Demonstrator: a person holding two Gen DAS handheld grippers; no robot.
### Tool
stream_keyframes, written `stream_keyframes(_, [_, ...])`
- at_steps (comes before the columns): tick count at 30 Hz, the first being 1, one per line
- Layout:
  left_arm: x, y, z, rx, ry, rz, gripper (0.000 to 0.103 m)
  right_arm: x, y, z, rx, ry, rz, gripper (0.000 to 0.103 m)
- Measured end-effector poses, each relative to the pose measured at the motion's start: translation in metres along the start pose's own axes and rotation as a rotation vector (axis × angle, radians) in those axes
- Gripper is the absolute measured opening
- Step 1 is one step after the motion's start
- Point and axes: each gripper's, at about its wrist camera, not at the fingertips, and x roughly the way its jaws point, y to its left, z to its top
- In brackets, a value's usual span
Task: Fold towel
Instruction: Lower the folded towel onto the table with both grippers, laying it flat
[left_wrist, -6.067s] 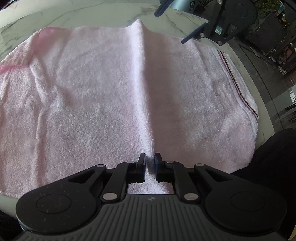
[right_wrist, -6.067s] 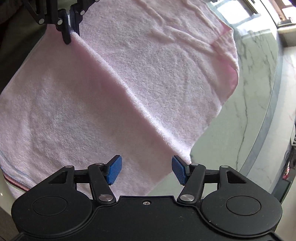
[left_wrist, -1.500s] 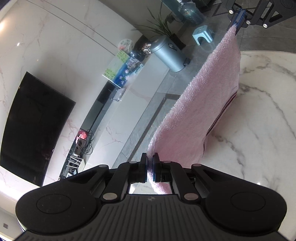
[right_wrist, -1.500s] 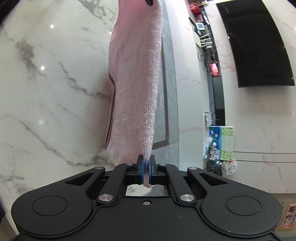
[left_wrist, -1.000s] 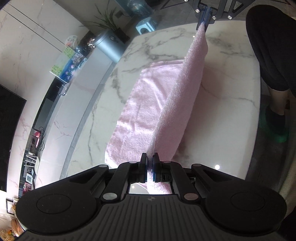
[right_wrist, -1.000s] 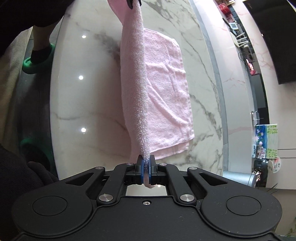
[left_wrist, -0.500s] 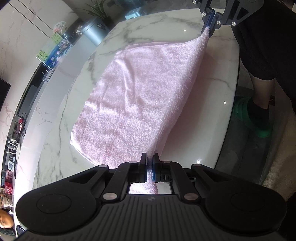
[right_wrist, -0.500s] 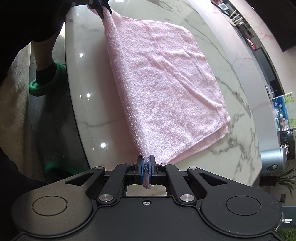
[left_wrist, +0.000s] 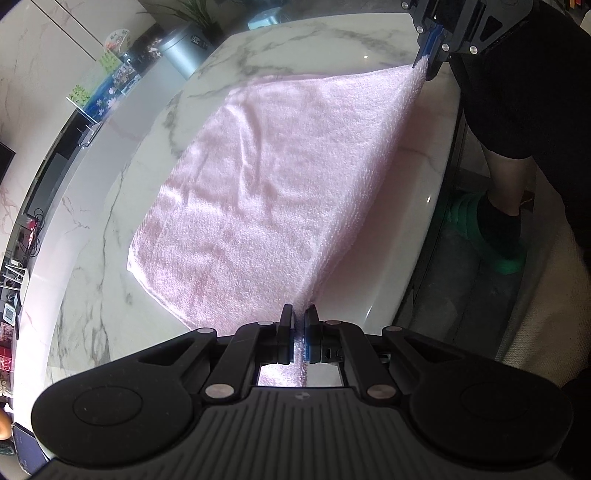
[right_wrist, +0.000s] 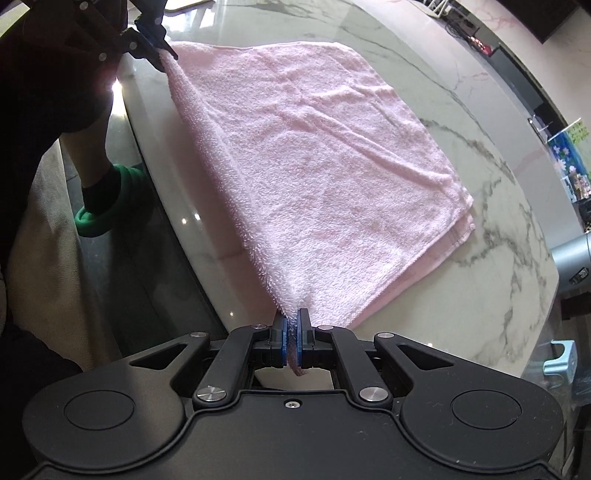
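Observation:
The pink towel (left_wrist: 266, 192) lies folded double on the white marble table (left_wrist: 92, 258), its far side flat and its near fold edge stretched between the two grippers. My left gripper (left_wrist: 299, 317) is shut on one end of that fold edge, just above the table's near rim. My right gripper (right_wrist: 293, 321) is shut on the other end of the towel (right_wrist: 325, 162). Each gripper shows in the other's view: the right gripper (left_wrist: 428, 66) at top right, the left gripper (right_wrist: 162, 51) at top left.
The person's leg and green slipper (left_wrist: 506, 254) stand by the table's rim (left_wrist: 424, 258). A grey bin (left_wrist: 184, 51) and a plant stand beyond the far side. A light blue stool (right_wrist: 561, 358) is on the floor.
Both grippers have lowered the hanging, doubled towel onto the table; it now lies spread flat, with the held fold edge drawn toward the near rim.

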Motion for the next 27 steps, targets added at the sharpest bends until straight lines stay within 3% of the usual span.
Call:
stream_keyframes(19, [-0.017, 0.012, 0.007, -0.061, -0.001, -0.005, 0.004, -0.012, -0.030, 0.020, -0.003, -0.001, 0.001, 0.003])
stream_keyframes(27, [-0.025, 0.035, 0.020, -0.031, -0.006, 0.028, 0.004, -0.026, -0.039, 0.035, -0.060, 0.004, -0.024, 0.003])
